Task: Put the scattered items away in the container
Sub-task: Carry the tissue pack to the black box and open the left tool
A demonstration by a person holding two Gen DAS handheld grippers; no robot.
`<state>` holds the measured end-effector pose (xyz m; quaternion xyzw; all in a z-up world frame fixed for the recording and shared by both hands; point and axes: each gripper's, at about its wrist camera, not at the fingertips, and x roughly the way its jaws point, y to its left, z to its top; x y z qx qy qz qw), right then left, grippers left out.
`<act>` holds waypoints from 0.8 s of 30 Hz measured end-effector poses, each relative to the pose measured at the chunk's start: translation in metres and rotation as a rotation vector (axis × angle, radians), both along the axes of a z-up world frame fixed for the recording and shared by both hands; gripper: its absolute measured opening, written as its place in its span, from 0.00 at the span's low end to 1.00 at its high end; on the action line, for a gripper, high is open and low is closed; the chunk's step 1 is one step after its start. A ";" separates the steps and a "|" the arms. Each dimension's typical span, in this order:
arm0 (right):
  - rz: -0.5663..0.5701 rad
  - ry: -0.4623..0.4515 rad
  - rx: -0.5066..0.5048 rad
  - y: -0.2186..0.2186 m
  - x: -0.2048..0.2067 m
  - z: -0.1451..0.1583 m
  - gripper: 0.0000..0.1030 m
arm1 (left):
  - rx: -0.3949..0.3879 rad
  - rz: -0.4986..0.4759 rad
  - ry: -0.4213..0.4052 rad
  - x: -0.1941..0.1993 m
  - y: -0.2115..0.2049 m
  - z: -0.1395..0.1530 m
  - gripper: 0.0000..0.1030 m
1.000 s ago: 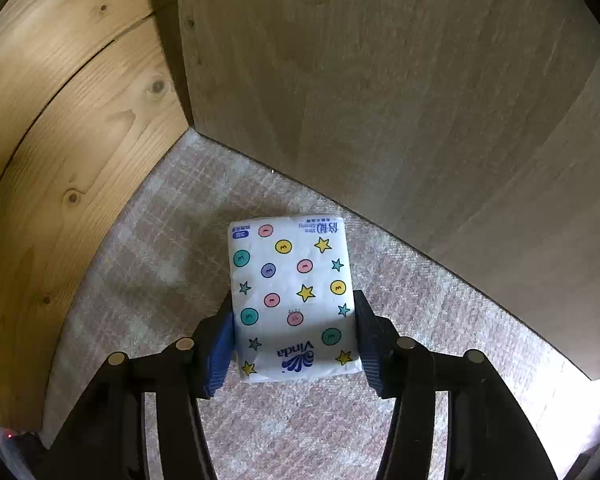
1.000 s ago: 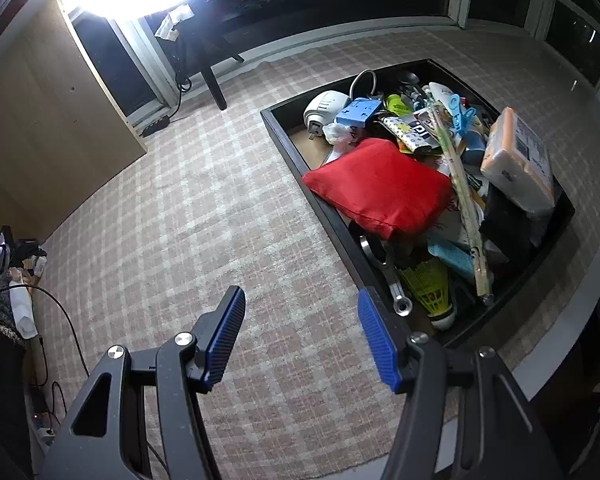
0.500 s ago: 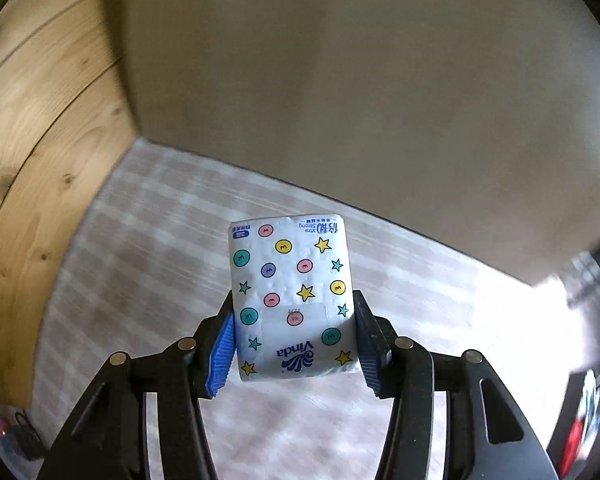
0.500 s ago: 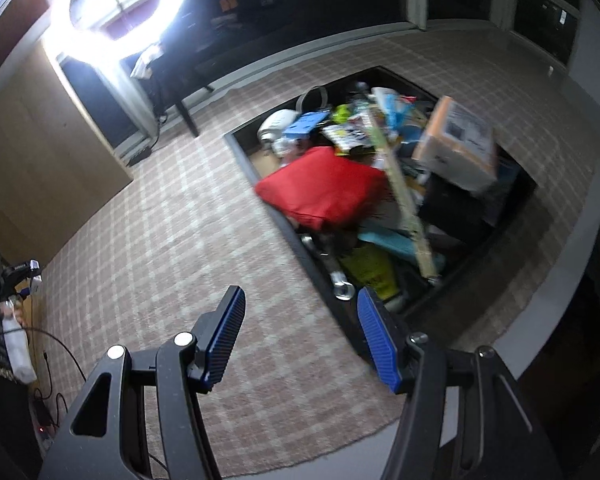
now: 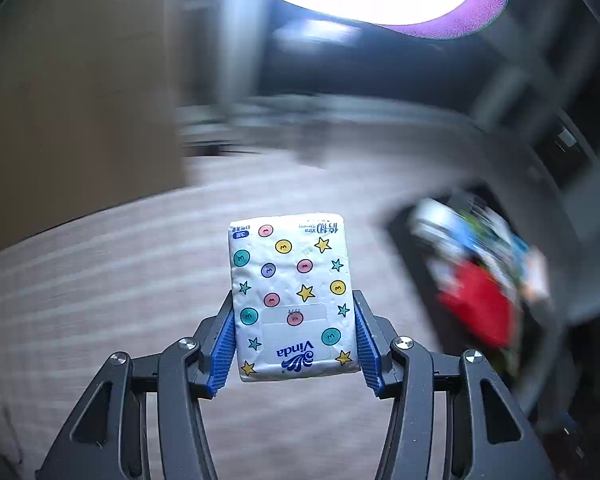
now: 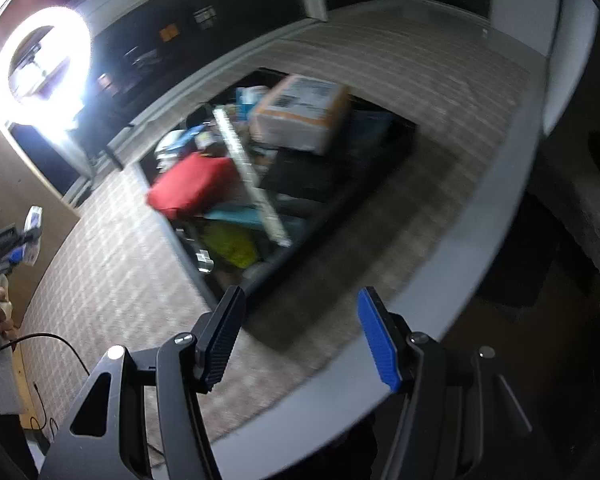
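A white tissue pack (image 5: 290, 296) printed with coloured dots and stars sits between the blue pads of my left gripper (image 5: 294, 332), which is shut on it above the checked carpet. The dark container (image 5: 414, 276) lies blurred at the right of the left wrist view, a red cushion (image 5: 476, 308) inside. In the right wrist view the same container (image 6: 396, 144) is full: red cushion (image 6: 196, 184), a cardboard box (image 6: 300, 112), a long pale stick (image 6: 252, 176). My right gripper (image 6: 300, 332) is open and empty over the carpet near the container's front corner. The left gripper with the tissue pack (image 6: 32, 236) shows at the far left.
A bright ring light (image 6: 44, 68) stands at the back left. A grey ledge (image 6: 480, 248) borders the carpet on the right. A black cable (image 6: 48, 340) trails over the floor at lower left. Wooden panels (image 5: 60, 120) rise behind the carpet.
The left gripper swung away from the wooden corner with the tissue pack, and the ring light and container came into its view. The right gripper shifted, so the container now sits nearer the centre.
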<state>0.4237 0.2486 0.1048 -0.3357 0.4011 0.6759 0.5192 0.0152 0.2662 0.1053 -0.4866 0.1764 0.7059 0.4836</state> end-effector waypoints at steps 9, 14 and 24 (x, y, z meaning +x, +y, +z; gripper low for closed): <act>-0.135 0.003 -0.007 -0.011 0.088 -0.003 0.56 | -0.015 -0.315 -0.010 0.163 0.075 0.003 0.48; -0.198 0.010 -0.014 -0.015 0.127 -0.006 0.56 | -0.033 -0.366 0.009 0.204 0.092 0.000 0.48; -0.208 0.015 -0.014 -0.014 0.146 -0.007 0.56 | -0.048 -0.369 0.055 0.231 0.110 0.001 0.74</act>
